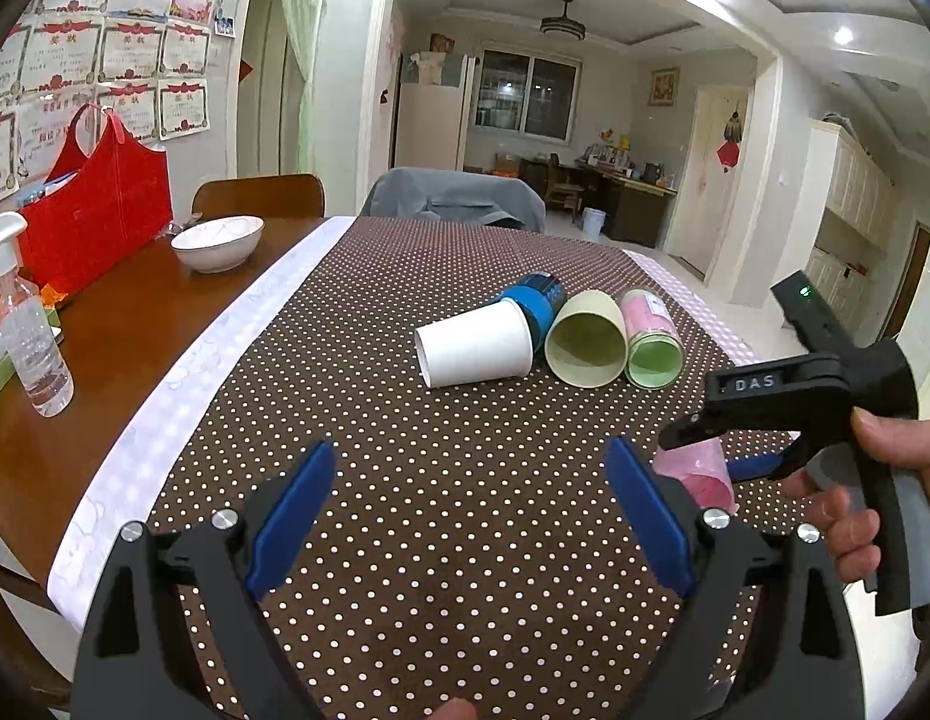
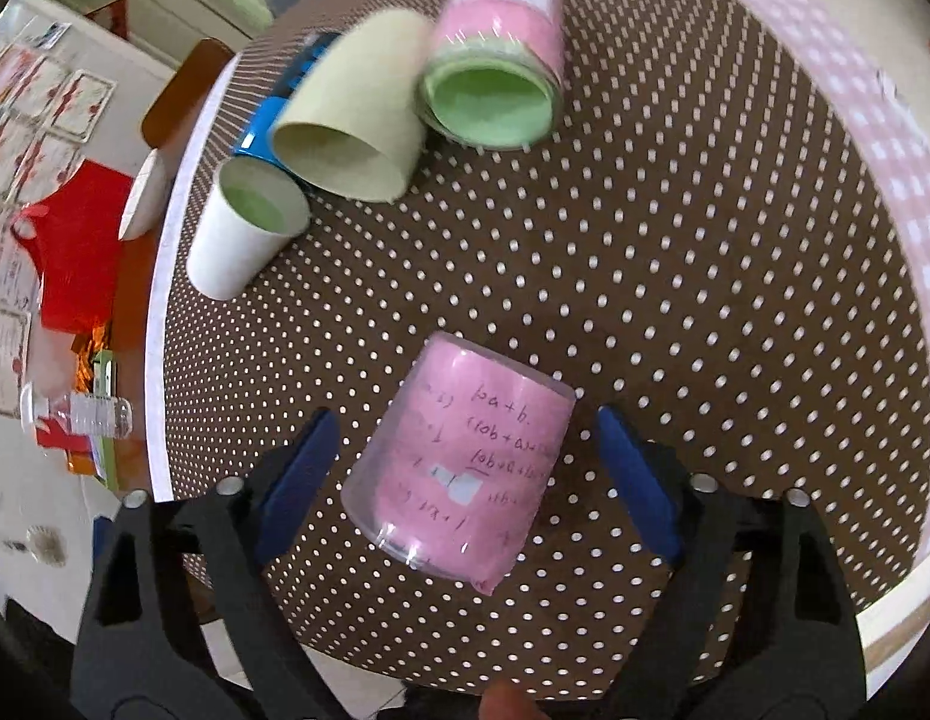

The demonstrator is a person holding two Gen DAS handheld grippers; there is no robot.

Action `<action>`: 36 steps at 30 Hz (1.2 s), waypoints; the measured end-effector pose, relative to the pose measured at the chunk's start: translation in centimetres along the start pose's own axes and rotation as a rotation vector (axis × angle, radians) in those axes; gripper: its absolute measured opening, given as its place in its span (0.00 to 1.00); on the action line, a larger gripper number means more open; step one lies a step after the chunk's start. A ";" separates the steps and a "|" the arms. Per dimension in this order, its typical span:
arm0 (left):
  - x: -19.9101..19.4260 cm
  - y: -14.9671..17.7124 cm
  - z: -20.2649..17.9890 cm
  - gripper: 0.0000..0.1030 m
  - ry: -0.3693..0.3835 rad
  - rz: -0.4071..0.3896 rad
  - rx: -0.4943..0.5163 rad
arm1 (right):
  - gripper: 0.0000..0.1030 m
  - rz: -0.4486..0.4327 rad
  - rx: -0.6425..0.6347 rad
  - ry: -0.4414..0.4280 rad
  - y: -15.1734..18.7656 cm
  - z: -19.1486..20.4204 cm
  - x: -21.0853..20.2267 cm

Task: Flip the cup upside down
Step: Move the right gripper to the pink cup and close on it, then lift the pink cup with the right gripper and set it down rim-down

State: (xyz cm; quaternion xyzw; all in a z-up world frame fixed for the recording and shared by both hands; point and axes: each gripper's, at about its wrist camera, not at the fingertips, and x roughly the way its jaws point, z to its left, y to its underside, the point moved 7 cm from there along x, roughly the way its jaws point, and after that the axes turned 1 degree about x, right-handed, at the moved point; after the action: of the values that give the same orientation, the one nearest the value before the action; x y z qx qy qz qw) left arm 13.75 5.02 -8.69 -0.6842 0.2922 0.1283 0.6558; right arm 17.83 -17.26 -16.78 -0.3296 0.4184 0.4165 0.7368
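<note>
A pink cup (image 2: 465,474) with handwriting on it stands mouth down on the dotted brown tablecloth (image 2: 675,300), between the fingers of my right gripper (image 2: 465,468). The jaws are wide open and do not touch the cup. In the left wrist view the same pink cup (image 1: 702,471) shows under the right gripper (image 1: 723,444) at the right. My left gripper (image 1: 471,498) is open and empty above bare cloth. Several cups lie on their sides further back: white (image 1: 474,351), blue (image 1: 540,300), cream (image 1: 588,339) and a pink and green one (image 1: 651,339).
A white bowl (image 1: 219,240), a red bag (image 1: 99,216) and a clear spray bottle (image 1: 30,342) stand on the bare wooden table (image 1: 135,324) to the left. A chair with grey cloth (image 1: 459,198) is behind the table. The table's edge is near on the right (image 2: 885,630).
</note>
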 end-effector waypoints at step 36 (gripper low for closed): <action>-0.4 -0.1 -0.6 0.87 -0.003 -0.006 -0.005 | 0.60 -0.206 -0.195 -0.048 -0.9 2.3 -2.5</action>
State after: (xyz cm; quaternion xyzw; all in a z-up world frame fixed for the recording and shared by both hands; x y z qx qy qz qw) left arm 13.35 4.48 -8.37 -0.6866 0.2889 0.1282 0.6547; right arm 18.61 -16.60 -13.44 -0.4307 0.3224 0.3850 0.7499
